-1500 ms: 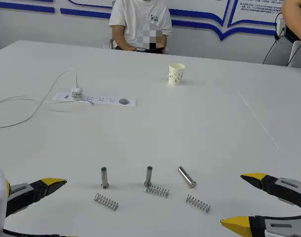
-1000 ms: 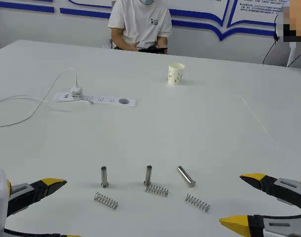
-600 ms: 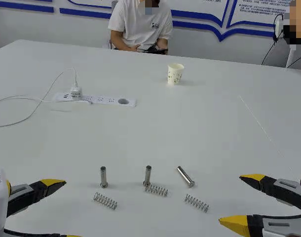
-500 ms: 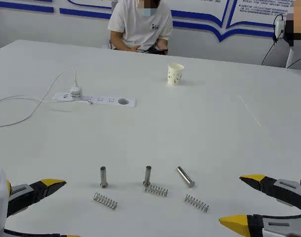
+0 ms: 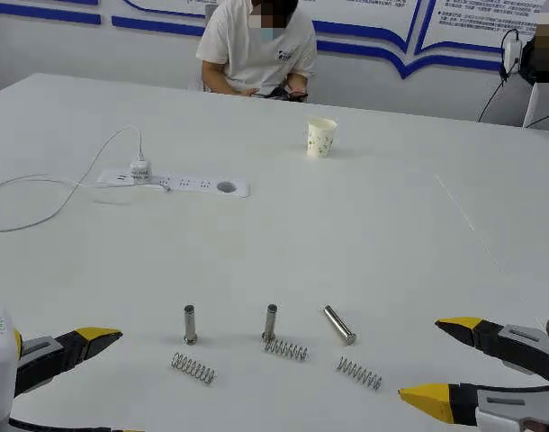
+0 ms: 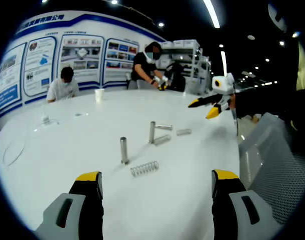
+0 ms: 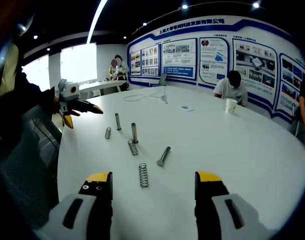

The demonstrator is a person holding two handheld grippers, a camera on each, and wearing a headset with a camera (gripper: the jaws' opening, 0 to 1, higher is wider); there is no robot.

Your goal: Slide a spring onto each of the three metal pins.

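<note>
two steel pins (image 5: 190,324) upright, third pin (image 5: 339,324) lying, springs (image 5: 193,367) beside

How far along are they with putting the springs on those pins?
Nothing looks done: the three springs lie loose on the table, none on a pin. Two pins stand upright; the third pin lies on its side. Nothing is in hand: the left gripper and right gripper are open and empty. All three springs are left.
</note>
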